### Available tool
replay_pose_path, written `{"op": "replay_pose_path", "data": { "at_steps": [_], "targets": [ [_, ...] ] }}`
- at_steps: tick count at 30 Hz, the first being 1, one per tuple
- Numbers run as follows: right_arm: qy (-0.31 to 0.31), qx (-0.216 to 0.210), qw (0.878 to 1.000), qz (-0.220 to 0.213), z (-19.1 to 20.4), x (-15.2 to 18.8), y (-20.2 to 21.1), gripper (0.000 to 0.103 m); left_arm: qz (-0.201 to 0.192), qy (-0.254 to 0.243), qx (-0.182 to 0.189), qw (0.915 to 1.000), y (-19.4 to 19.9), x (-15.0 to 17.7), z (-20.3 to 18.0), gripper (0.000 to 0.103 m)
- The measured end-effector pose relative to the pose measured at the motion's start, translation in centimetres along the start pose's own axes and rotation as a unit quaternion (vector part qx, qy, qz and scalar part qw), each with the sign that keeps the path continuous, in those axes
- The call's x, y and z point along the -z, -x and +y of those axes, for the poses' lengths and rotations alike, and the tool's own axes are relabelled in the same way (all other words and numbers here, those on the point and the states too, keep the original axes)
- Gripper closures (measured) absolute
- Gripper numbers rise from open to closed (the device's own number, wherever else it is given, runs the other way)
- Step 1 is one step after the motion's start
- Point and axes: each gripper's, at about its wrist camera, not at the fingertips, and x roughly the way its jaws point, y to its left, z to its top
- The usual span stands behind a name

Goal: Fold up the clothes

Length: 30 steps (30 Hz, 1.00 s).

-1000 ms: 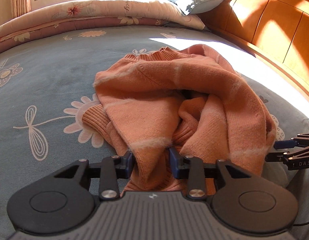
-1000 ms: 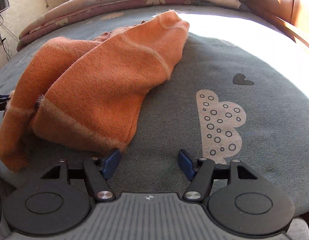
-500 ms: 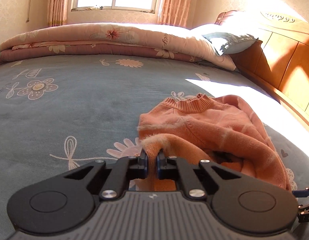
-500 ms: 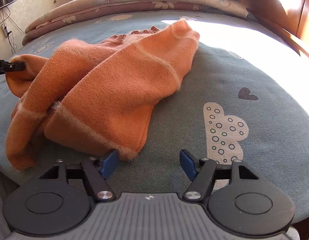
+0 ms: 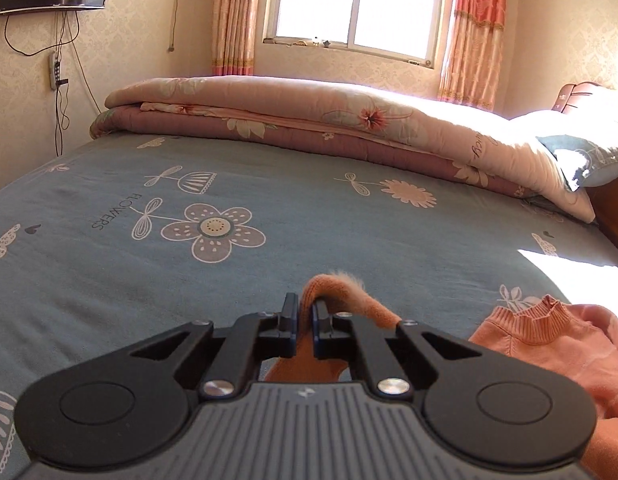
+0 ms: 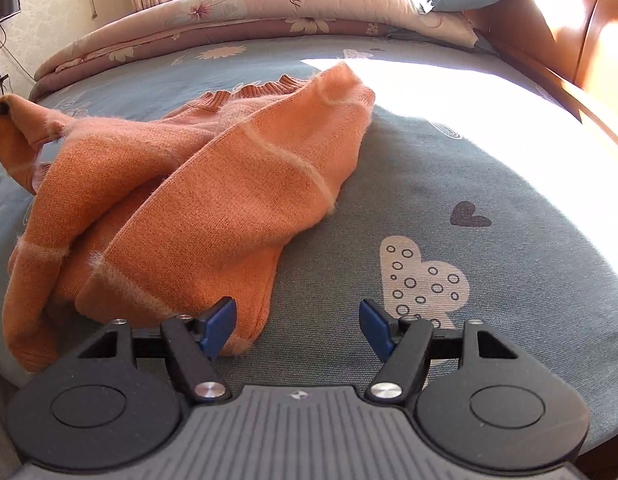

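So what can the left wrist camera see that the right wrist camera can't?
Only the left wrist view shows the left tool shut on a bit of the orange sweater, and the whole window. Only the right wrist view shows the open right tool and the dotted heart. Both show the sweater, blue bedsheet and folded quilt.

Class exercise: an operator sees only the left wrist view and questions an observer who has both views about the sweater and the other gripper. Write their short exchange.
Operator: My left gripper is shut on a bit of the orange sweater. Where is the rest?
Observer: Most of it lies crumpled on the blue bedsheet; only the pinched end is raised.
Operator: Does the right gripper hold anything?
Observer: No. The right gripper is open, with one finger at the sweater's near edge.
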Motion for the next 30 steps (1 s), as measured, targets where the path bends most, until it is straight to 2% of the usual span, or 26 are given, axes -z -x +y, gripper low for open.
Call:
{"op": "replay_pose_path", "data": {
  "at_steps": [2, 5, 8, 13, 17, 20, 23, 25, 27, 28, 30],
  "targets": [
    [-0.004, 0.003, 1.0, -0.002, -0.2, -0.2, 0.0, 0.031, 0.0, 0.022, 0.005, 0.9997, -0.4, -1.2, 0.9, 0.099],
    [-0.009, 0.005, 1.0, -0.003, -0.3, -0.4, -0.2, 0.031, 0.026, -0.009, -0.005, 0.9996, -1.5, -1.2, 0.5, 0.099],
    [-0.012, 0.004, 1.0, -0.002, -0.2, -0.5, -0.4, 0.031, 0.061, -0.027, -0.025, 0.9975, -3.3, 0.7, 0.6, 0.099],
    [-0.005, 0.004, 1.0, 0.008, 0.3, -0.2, -0.6, 0.031, 0.132, -0.015, -0.027, 0.9908, -5.8, 3.8, 2.3, 0.097],
    [-0.006, 0.006, 1.0, 0.002, 0.1, -0.2, -0.1, 0.03, 0.148, 0.01, -0.023, 0.9887, -5.3, 4.8, 3.8, 0.085],
    [-0.011, 0.007, 1.0, -0.001, -0.2, -0.3, 0.1, 0.03, 0.155, 0.043, -0.02, 0.9867, -4.0, 4.7, 5.1, 0.071],
    [-0.012, 0.003, 1.0, -0.003, -0.1, -0.2, 0.3, 0.03, 0.159, 0.068, -0.021, 0.9847, -2.4, 5.0, 6.0, 0.067],
    [-0.012, -0.002, 1.0, -0.004, 0.0, -0.2, 0.4, 0.03, 0.164, 0.089, -0.014, 0.9823, -1.3, 5.4, 6.5, 0.058],
    [-0.011, -0.006, 1.0, -0.005, 0.2, -0.2, 0.5, 0.03, 0.167, 0.116, 0.004, 0.979, -0.2, 5.9, 6.9, 0.057],
    [-0.01, -0.008, 1.0, -0.006, 0.3, -0.2, 0.6, 0.03, 0.167, 0.135, 0.019, 0.9764, 0.4, 6.2, 7.0, 0.057],
    [-0.009, -0.013, 1.0, -0.009, 0.4, -0.2, 0.7, 0.03, 0.177, 0.173, 0.077, 0.9659, 1.0, 7.1, 6.6, 0.055]
  ]
}}
